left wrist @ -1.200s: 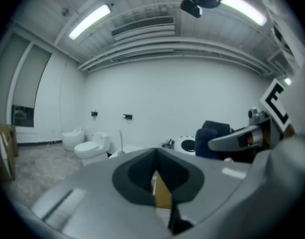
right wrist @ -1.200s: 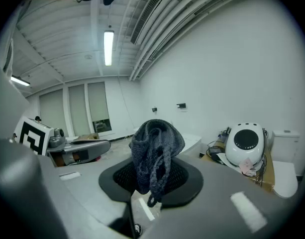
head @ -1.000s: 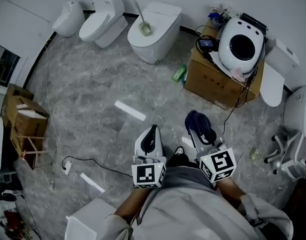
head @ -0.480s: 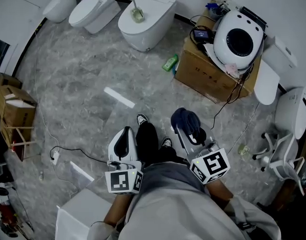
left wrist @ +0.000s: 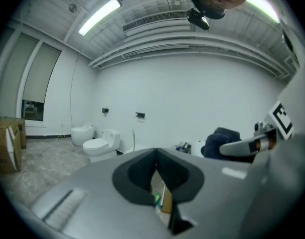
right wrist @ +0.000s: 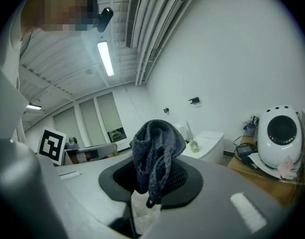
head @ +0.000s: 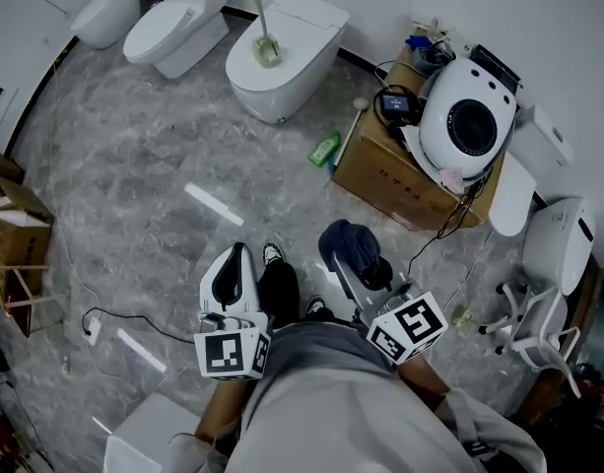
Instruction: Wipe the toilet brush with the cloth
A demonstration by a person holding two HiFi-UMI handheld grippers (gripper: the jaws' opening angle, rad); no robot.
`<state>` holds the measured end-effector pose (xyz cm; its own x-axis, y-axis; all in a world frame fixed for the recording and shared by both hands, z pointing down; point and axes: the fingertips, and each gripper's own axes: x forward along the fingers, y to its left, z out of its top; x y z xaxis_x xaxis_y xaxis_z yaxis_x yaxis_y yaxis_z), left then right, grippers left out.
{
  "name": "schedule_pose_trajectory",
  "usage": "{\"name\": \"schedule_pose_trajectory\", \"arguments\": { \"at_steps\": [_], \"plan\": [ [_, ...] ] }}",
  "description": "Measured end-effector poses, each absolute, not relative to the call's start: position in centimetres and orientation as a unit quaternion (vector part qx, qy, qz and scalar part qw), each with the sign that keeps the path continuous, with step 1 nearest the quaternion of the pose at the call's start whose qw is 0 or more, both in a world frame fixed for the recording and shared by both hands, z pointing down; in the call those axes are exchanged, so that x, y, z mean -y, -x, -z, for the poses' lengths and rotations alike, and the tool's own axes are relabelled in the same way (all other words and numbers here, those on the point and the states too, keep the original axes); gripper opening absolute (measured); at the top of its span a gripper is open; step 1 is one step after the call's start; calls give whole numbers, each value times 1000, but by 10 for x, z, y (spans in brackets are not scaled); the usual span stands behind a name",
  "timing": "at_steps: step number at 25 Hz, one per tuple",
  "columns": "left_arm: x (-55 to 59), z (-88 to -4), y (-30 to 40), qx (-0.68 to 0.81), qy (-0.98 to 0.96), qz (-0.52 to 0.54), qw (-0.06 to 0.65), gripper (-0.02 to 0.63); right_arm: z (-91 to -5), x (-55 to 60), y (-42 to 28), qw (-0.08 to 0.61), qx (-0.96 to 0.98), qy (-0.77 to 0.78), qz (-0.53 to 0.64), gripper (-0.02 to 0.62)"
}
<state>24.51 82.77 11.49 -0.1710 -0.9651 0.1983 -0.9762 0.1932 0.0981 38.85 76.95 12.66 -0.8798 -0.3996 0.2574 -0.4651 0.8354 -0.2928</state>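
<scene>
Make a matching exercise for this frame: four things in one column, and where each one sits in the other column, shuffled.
Things
1. cloth
2. toilet brush
3. green bottle
4. white domed appliance

Places
A. on the floor beside the cardboard box
B. on top of a white toilet
C. on top of the cardboard box
D. clamped in the right gripper

Pairs: 1-D, 2-B, 3-A, 4-C
</scene>
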Motion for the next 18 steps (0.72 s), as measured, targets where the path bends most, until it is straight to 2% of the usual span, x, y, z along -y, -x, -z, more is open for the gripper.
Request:
{"name": "schedule_pose_trajectory", "arguments": {
  "at_steps": [12, 18],
  "plan": [
    [-742, -93, -132, 728, -677, -22, 108, 0, -109, -696, -264, 96, 955, -218, -180, 99],
    [-711, -91, -103, 700, -706, -22, 105, 0, -106, -671, -220, 98, 954, -216, -182, 103]
  ]
}}
